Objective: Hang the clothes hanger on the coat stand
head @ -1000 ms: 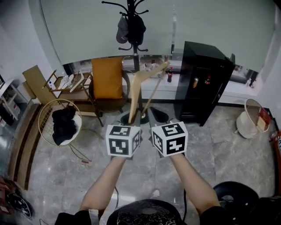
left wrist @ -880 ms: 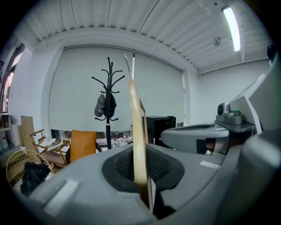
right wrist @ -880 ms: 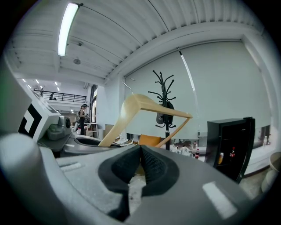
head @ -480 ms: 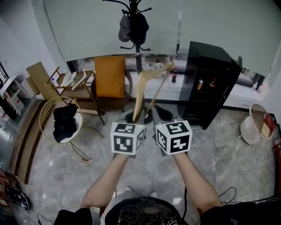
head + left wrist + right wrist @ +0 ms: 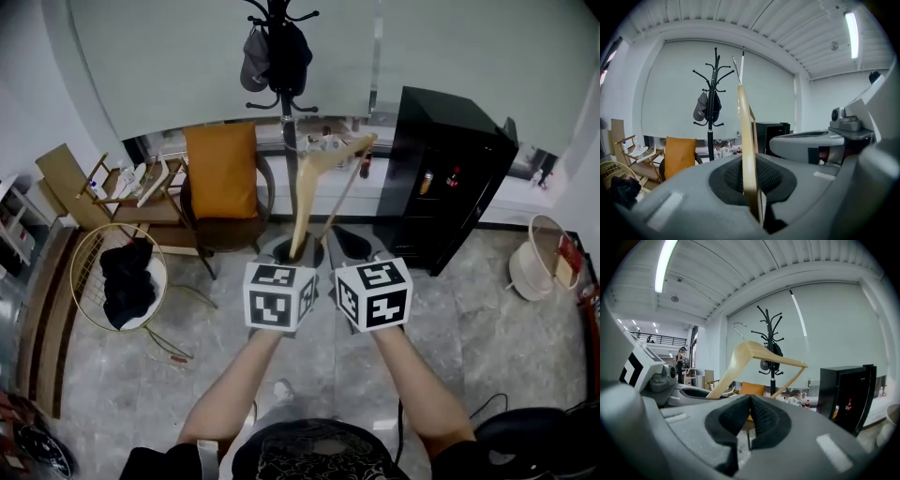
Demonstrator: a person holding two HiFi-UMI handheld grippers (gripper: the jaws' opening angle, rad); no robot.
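While left gripper [image 5: 295, 251] clamps the wooden hanger [image 5: 317, 176], right gripper [image 5: 345, 246] is clenched empty; coat stand [image 5: 284, 103] at 12 o'clock

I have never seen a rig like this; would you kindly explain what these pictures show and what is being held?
There is no robot: a person holds a two-jaw gripper in each hand; the patterned cubes belong to them. One picture comes from a camera on the person's head, looking down; the other two from cameras riding on each gripper, looking along its jaws. The left gripper is shut on one end of a wooden clothes hanger, held up toward the black coat stand, where dark clothes hang. The right gripper is shut and empty. On the floor stand an orange-cushioned chair, a black cabinet and a wire basket.
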